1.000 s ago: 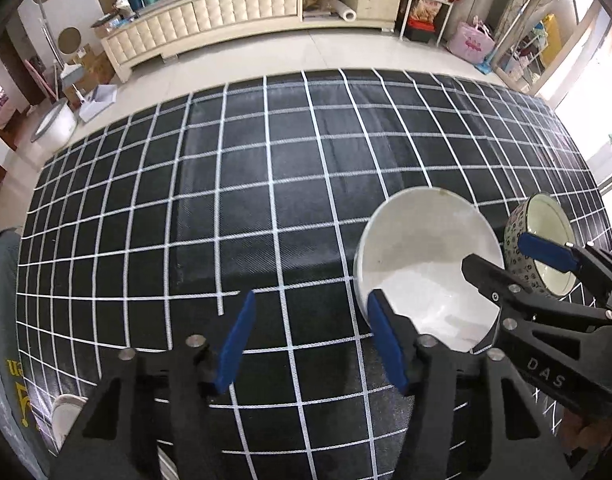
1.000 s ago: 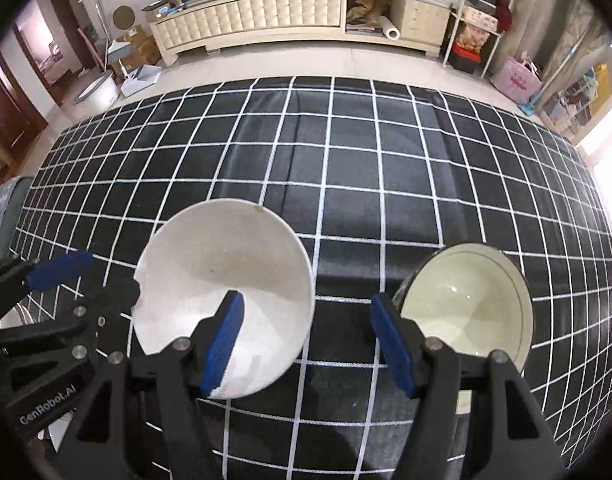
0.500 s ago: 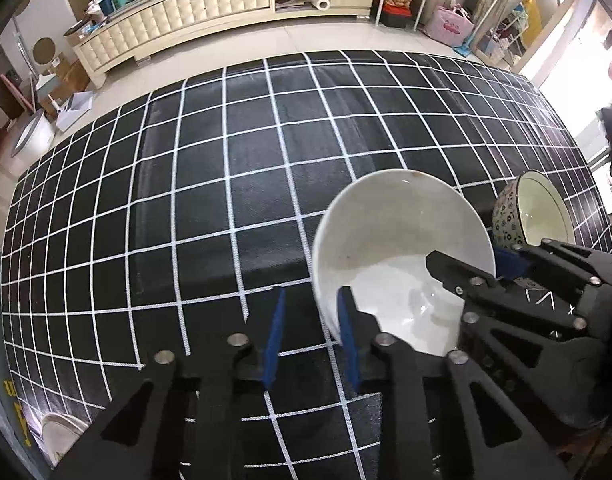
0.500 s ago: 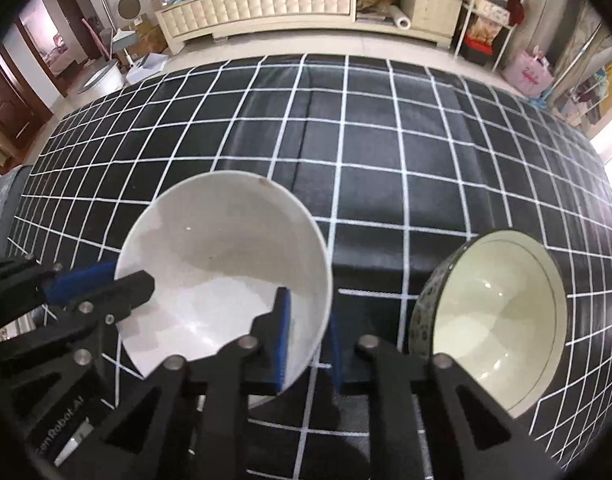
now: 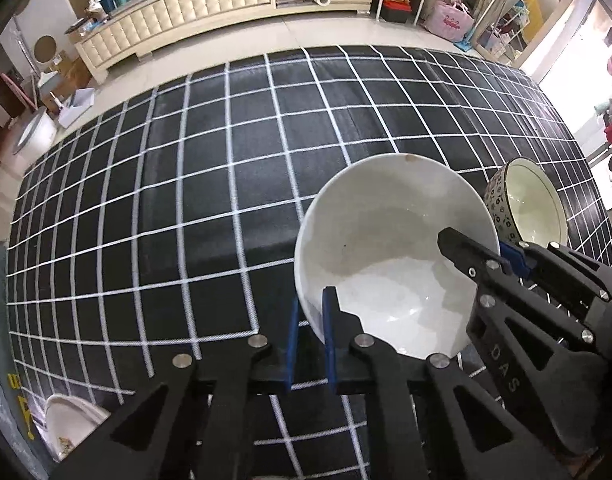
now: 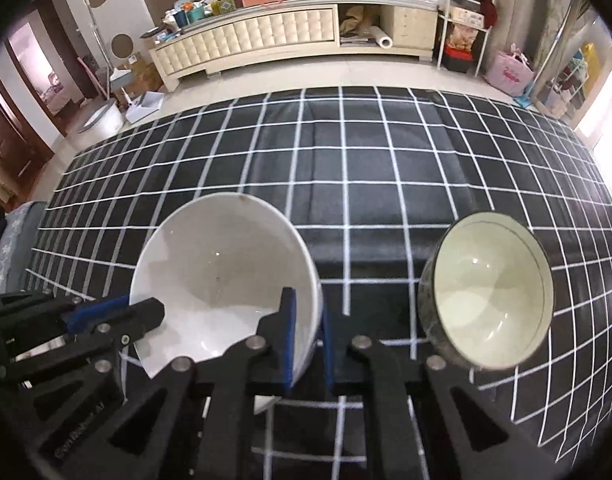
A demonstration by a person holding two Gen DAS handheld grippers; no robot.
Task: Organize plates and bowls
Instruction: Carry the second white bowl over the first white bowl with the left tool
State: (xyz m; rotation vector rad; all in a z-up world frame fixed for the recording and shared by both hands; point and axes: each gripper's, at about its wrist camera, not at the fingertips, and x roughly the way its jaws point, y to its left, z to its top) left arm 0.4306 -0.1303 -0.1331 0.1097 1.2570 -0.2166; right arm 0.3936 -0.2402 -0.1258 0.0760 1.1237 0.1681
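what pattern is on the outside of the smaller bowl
Small dark flowers on pale grey, on the smaller bowl; left wrist view shows it best.

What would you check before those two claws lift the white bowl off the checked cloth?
1. Left claw clamped on the white bowl rim, one pad inside, one outside, jaws just closed: ok.
2. Right claw clamped on the opposite rim the same way: ok.
3. White bowl empty, nothing to spill: ok.
4. Patterned bowl apart from the white bowl, a gap of cloth between: ok.
5. Checked cloth beyond the bowls free of obstacles: ok.
6. White bowl's base already off the cloth: cannot tell.
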